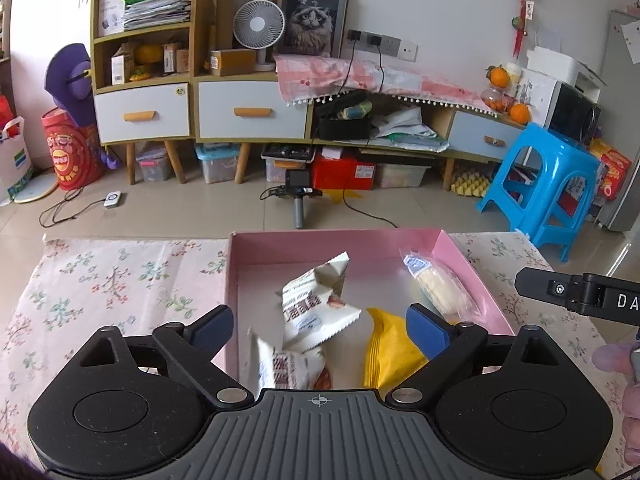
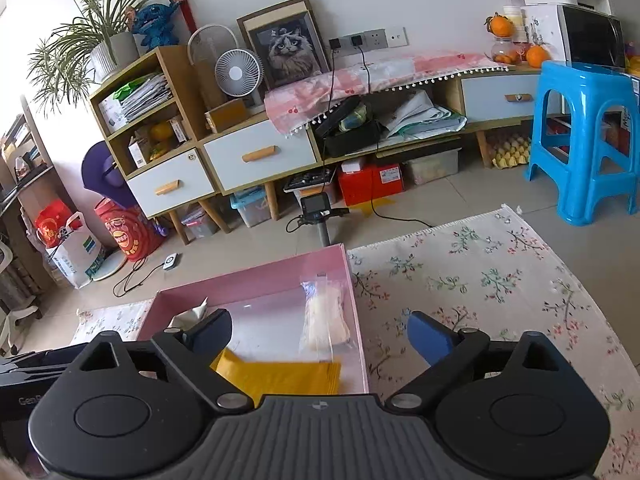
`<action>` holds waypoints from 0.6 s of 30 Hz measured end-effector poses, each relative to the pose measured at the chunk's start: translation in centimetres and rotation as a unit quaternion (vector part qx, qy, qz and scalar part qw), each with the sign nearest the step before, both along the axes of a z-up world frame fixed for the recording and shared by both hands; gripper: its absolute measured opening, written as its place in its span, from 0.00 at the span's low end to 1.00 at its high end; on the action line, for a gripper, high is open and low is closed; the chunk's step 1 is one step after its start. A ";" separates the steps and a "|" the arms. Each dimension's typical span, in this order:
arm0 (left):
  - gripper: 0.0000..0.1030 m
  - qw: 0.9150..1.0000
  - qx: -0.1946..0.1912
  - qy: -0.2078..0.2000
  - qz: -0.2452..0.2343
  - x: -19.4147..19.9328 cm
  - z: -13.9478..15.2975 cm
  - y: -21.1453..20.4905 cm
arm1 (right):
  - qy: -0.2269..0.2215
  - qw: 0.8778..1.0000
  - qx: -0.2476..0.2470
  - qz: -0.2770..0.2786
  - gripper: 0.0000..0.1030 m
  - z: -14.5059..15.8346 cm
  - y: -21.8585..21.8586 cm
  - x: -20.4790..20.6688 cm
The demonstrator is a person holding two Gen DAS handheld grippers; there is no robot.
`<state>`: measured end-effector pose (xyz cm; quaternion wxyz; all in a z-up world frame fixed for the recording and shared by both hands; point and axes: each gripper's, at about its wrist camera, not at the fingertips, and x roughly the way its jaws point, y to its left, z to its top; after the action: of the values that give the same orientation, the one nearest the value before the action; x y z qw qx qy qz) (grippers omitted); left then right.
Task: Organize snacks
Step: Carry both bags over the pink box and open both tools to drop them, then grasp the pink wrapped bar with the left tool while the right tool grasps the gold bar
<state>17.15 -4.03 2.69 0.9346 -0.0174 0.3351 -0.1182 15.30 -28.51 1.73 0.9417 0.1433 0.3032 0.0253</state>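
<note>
A pink box (image 1: 472,264) sits on the floral tablecloth and holds several snack packets. One white packet (image 1: 316,304) lies in the middle, and a second white packet (image 1: 280,368) nearer me looks blurred. A yellow packet (image 1: 388,352) and a clear packet of pale pastry (image 1: 440,288) lie to the right. My left gripper (image 1: 318,320) is open above the box's near side, with nothing pressed between its pads. One of the right gripper's fingers (image 1: 536,286) shows at the right edge. My right gripper (image 2: 320,326) is open over the box's right wall (image 2: 358,320), beside the clear packet (image 2: 324,316) and yellow packet (image 2: 280,376).
The floral cloth (image 2: 480,280) stretches right of the box and the same cloth (image 1: 120,280) stretches left of it. Beyond the table edge are a tiled floor, a small camera on a handle (image 1: 298,188), a blue stool (image 1: 544,184) and a low cabinet (image 1: 252,112).
</note>
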 end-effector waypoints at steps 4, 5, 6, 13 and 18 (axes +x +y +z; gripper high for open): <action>0.93 1.000 -0.005 -0.001 0.002 -1.5 0.2 1.2 | 0.004 1.000 -0.014 0.005 0.86 0.5 0.9 -1.2; 0.93 1.000 -0.005 -0.001 0.002 -1.8 0.2 1.4 | 0.005 1.000 -0.019 0.006 0.87 0.5 1.1 -1.5; 0.93 1.000 -0.004 -0.001 0.003 -2.2 0.2 1.7 | 0.006 1.000 -0.023 0.008 0.87 0.6 1.4 -1.8; 0.95 1.000 -0.004 0.009 0.001 -4.3 -0.3 3.4 | 0.011 0.998 -0.053 0.027 0.88 0.8 3.3 -4.0; 0.95 1.000 0.003 0.022 -0.003 -6.1 -1.1 4.4 | 0.015 0.997 -0.061 0.040 0.89 0.6 4.5 -5.5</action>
<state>11.09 0.36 1.57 0.9265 -0.0161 0.3561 -0.1201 9.83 -23.99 2.34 0.9423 0.0732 0.3238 0.0426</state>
